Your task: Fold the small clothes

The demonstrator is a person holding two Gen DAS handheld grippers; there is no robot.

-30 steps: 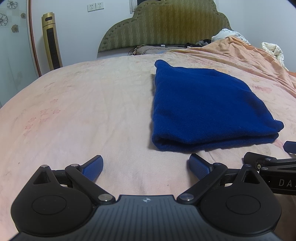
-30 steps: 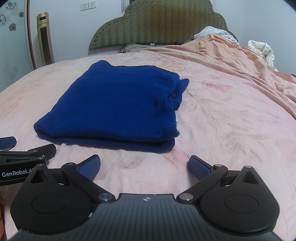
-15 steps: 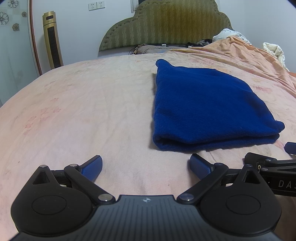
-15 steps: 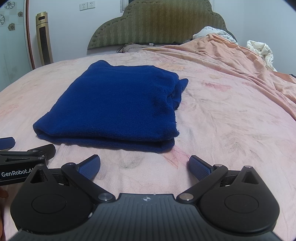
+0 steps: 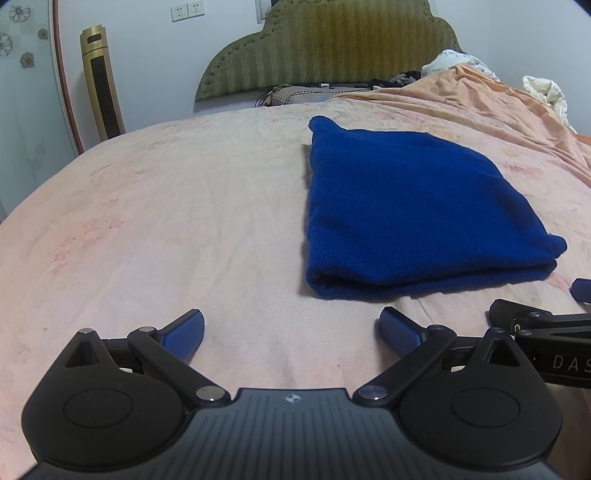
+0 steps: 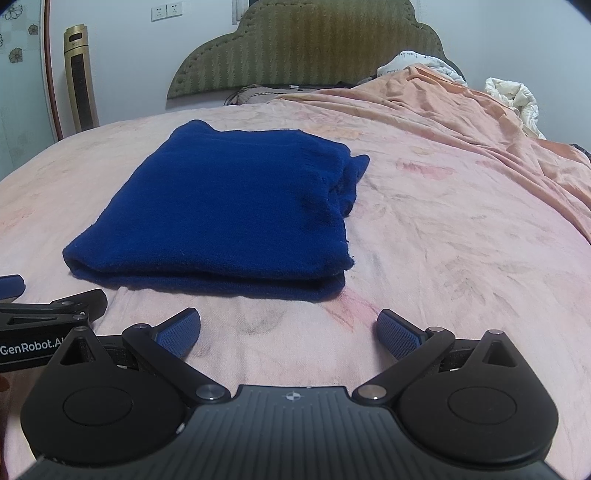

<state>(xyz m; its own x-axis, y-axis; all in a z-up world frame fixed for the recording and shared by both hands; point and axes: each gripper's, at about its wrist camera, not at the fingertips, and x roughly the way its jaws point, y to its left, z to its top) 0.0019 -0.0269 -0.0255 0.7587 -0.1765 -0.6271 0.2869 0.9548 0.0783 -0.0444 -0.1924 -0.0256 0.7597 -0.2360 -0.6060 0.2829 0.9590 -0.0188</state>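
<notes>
Both jaws spread, folded sweater ahead

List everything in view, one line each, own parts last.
knit garment: one, dark blue, folded flat on the bed, ahead of both tongs
bed sheet: one, pale pink
blanket: one, peach, rumpled at far right
white bedding: one bundle, beyond the blanket
headboard: one, olive green
tower appliance: one, gold, by the wall
wall sockets: two, white
left tongs: open, empty
right tongs: open, empty
</notes>
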